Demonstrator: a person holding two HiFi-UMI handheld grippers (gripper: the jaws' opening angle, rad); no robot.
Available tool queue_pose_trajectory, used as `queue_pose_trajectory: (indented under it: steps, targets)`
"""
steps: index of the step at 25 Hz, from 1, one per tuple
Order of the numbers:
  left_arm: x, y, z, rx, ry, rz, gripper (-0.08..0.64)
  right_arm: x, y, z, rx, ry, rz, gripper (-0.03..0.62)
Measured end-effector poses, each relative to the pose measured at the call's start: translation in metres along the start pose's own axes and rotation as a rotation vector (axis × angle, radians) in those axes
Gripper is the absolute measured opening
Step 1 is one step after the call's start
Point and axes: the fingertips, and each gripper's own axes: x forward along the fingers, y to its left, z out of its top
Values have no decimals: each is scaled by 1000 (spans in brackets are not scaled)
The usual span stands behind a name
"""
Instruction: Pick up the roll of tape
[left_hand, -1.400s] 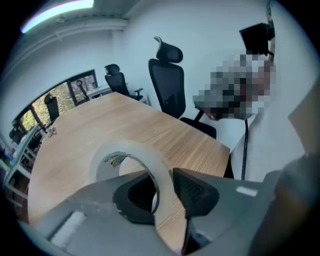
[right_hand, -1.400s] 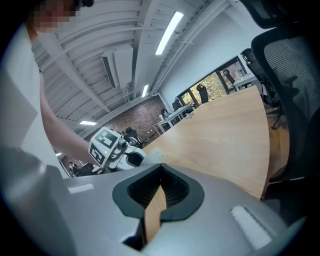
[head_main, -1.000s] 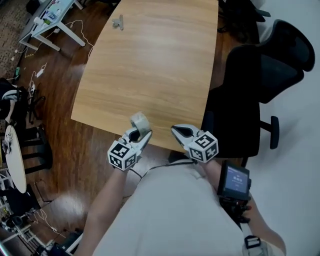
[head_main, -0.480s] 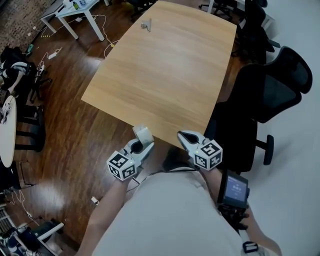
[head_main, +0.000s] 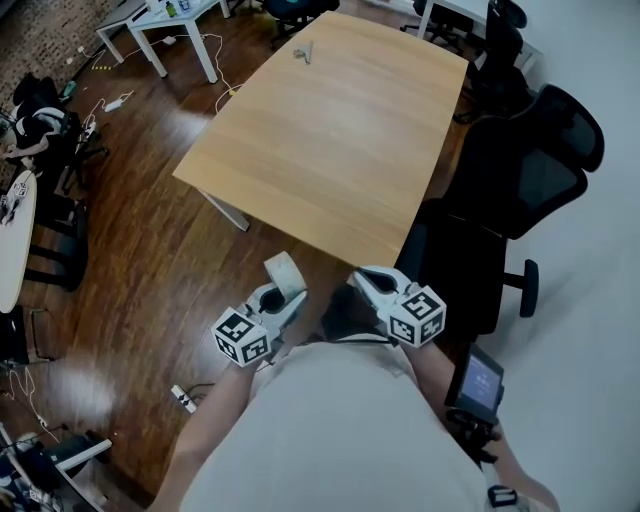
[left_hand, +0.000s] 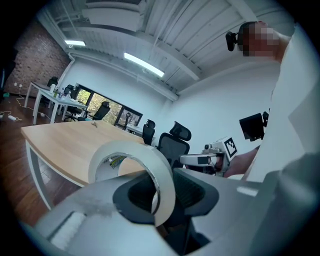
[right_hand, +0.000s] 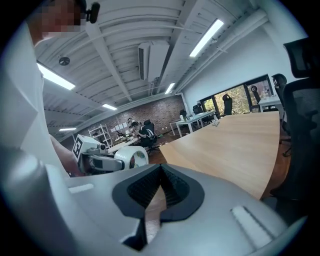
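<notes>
The tape (head_main: 283, 270) sat clamped upright between the left gripper's (head_main: 277, 297) half-parted jaws, clear of the table (head_main: 330, 140). The right gripper (head_main: 370, 283), just beside it, was closed and empty.

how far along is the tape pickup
Done: the roll of tape is off the table, clamped in the left gripper. In hand: it is held in the air short of the table's near edge. Left: nothing visible; the right gripper is shut and empty.
</notes>
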Motion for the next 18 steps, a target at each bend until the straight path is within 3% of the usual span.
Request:
queue_pose_trajectory:
  steps: [5,18]
  targets:
    - [-32,-14,-16,17,-12,7,112,-9,35,-4,-34,-24,2,8]
    - [-26,-84,-28,33,-13,-63,112,-71,63,-16,-58,-51,18,8]
